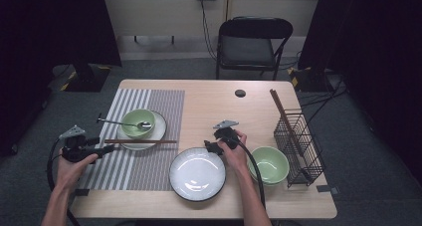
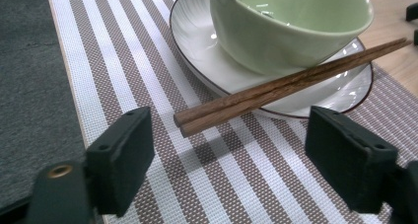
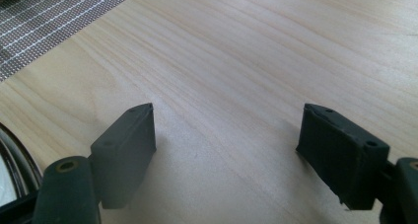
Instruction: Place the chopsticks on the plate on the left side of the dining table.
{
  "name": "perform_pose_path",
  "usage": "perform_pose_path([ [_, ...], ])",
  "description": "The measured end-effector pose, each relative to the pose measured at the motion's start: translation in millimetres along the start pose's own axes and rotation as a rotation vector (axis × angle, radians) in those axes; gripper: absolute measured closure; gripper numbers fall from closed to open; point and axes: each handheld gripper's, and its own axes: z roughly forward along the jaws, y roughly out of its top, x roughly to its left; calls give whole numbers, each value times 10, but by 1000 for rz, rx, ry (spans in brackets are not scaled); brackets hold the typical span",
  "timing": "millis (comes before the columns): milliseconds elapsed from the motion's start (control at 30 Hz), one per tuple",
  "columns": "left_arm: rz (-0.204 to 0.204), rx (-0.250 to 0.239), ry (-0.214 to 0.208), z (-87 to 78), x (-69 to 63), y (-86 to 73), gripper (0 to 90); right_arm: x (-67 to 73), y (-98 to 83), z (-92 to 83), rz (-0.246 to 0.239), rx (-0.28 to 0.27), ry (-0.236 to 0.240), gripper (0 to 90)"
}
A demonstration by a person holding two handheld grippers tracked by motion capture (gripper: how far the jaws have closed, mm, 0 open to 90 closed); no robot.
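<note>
Chopsticks [image 2: 276, 88] lie directly ahead of the left gripper [image 2: 226, 150], long axis running away from its jaws, which are wide open, holding nothing.

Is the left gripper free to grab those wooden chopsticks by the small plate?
Probably yes: the left gripper is open, the chopsticks lie just ahead of it on the striped mat, and nothing stands between.

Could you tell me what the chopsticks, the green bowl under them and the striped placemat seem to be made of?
The chopsticks look like dark brown wood with a matte finish; grain streaks run along them. The green bowl seems to be glazed ceramic, smooth and glossy with small light reflections inside. The striped placemat appears to be woven vinyl or fabric; a fine mesh texture shows, though which of the two is unclear.
</note>
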Motion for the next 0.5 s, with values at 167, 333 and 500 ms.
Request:
perform_pose_path([
  [167,18,30,6,69,1,-2,244,-2,0,-1,-2,1,-1,214],
  [333,1,40,15,108,5,-11,238,-1,0,-1,-1,1,-1,213],
  [500,12,48,22,137,-22,-11,238,-1,0,-1,-2,1,-1,214],
])
